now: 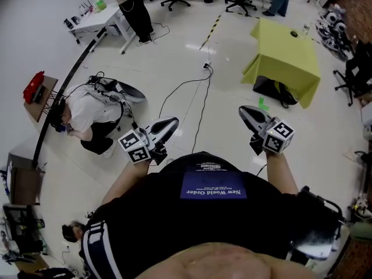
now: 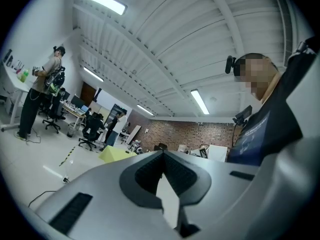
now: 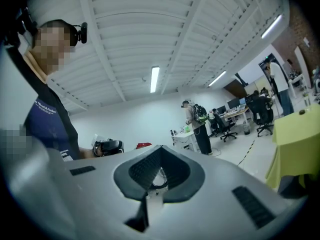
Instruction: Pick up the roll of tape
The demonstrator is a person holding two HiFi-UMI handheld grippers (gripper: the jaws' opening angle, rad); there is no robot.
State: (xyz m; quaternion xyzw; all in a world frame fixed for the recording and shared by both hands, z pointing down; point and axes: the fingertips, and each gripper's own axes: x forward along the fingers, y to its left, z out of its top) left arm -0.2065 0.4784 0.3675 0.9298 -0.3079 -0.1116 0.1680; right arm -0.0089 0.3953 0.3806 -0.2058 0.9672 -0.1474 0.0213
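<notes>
A blue patch (image 1: 213, 186) on the black shirt (image 1: 157, 225) read "New World Order", upside down in the head view. The smaller print around it was too small to read.

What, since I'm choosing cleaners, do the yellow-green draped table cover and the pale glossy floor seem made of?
The yellow-green draped table cover looks like matte fabric: it hangs in soft folds. The pale glossy floor looks like hard polished coating, perhaps epoxy or vinyl: it shows bright reflections.
</notes>
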